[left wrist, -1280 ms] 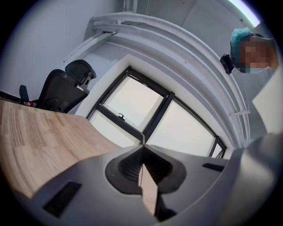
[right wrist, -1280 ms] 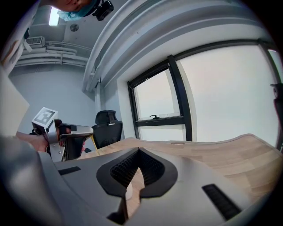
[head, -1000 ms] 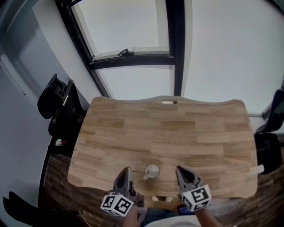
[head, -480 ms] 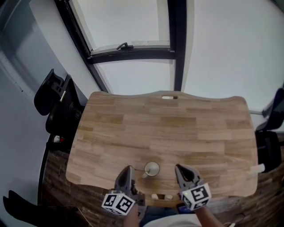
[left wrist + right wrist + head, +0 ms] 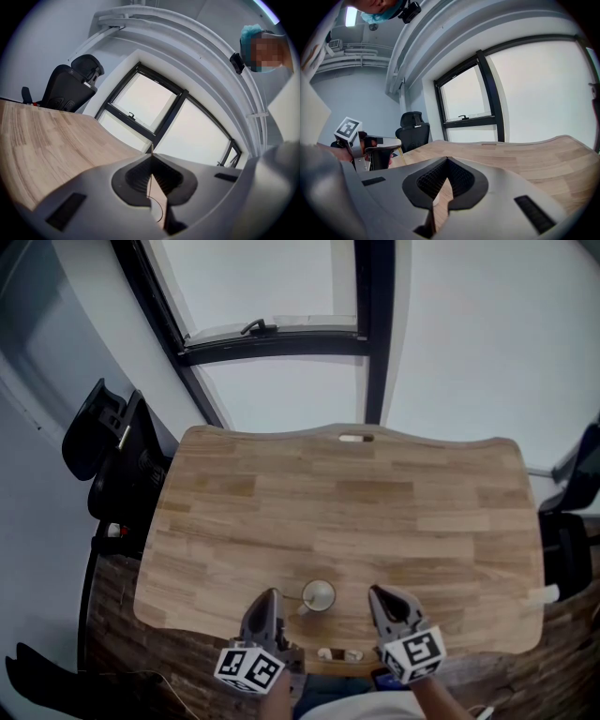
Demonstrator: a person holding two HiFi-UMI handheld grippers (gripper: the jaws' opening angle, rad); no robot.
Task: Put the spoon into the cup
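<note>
Where the spoon is: a thin gold spoon (image 5: 292, 599), pinched in the left gripper (image 5: 269, 598); the left gripper view shows only a sliver of it past the tips.
Long axis: in the head view it runs sideways from those tips toward the cup. In the right gripper view it slants a little downward.
Cup: a pale cup (image 5: 319, 594) stands upright on the table, just right of the spoon's free end, with its handle turned to the near left. I cannot tell whether the spoon touches the rim.
Left jaws: closed on the spoon.
Right jaws: the right gripper (image 5: 375, 596) has its tips together with nothing between them. It waits just right of the cup.
Nearer hand: the two flank the cup, but the left one carries the spoon — the move is probably its own.
Coming move, as I judge it: raise the free end over the rim, a short way rightward, then lower it in.
Surface: a pale wood table (image 5: 422, 502), planks running across.
Room: a dark-framed window (image 5: 272, 334) beyond the far edge — a black office chair (image 5: 103, 437) at the left.
</note>
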